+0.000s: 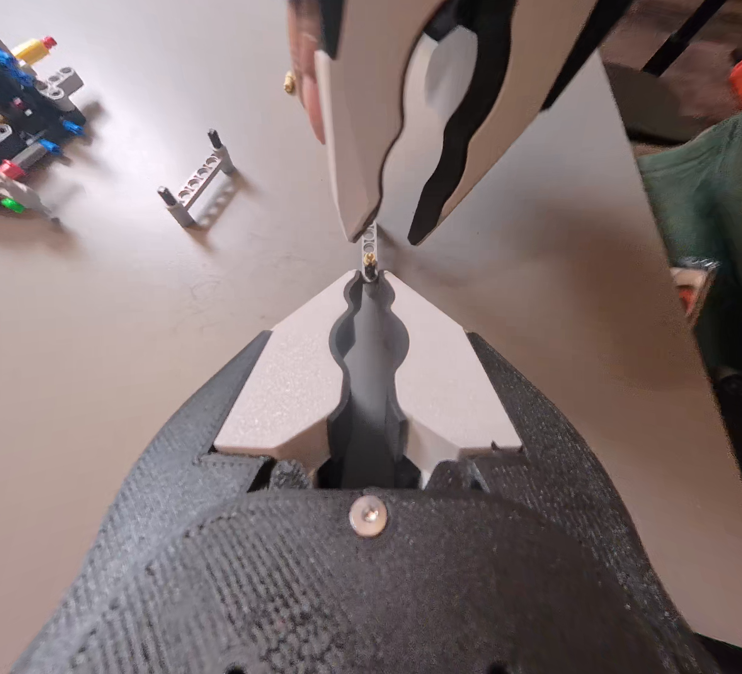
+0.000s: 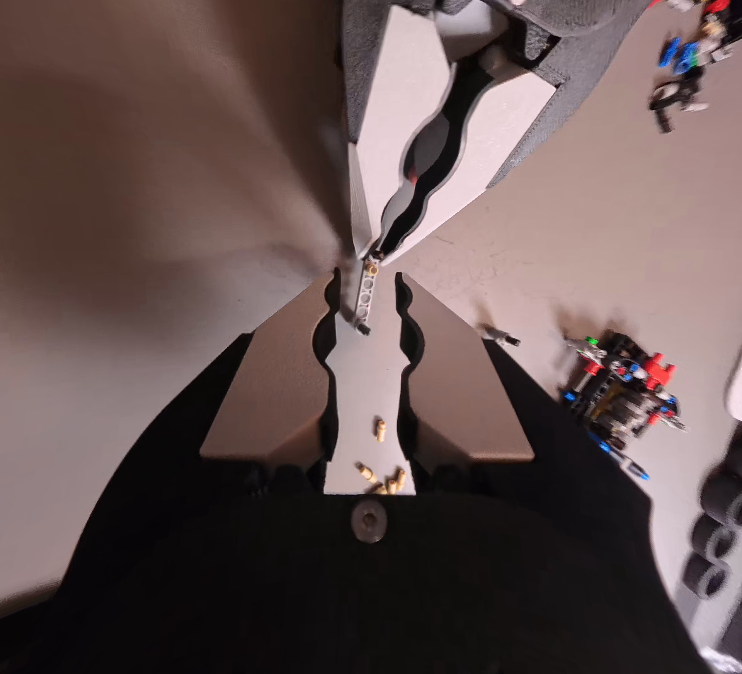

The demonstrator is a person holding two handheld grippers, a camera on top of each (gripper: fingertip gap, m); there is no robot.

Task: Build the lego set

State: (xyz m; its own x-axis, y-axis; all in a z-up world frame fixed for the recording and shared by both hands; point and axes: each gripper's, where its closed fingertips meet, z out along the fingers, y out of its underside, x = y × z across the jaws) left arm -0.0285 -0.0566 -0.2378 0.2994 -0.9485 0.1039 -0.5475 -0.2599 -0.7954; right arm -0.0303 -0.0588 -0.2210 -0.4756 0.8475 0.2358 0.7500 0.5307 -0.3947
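At nine o'clock on the pale table (image 1: 120, 52) sits the part-built model (image 1: 28, 125), a dark chassis studded with blue, red and yellow pieces, and just to its four o'clock lies a grey ladder-shaped frame (image 1: 198, 183) with black pins at two corners. At centre, the left gripper (image 1: 371, 273) is clenched on the near end of a thin grey beam (image 1: 368, 249), which carries a tan pin and a black pin. From twelve o'clock the right gripper (image 1: 381, 239) comes in with its jaws apart, one tip touching the beam's far end. Loose tan pins (image 2: 381, 474) lie on the table beneath it. The step in hand looks to be pinning this beam; next, the right tongs likely need to seat or fetch a pin while the left holds steady.
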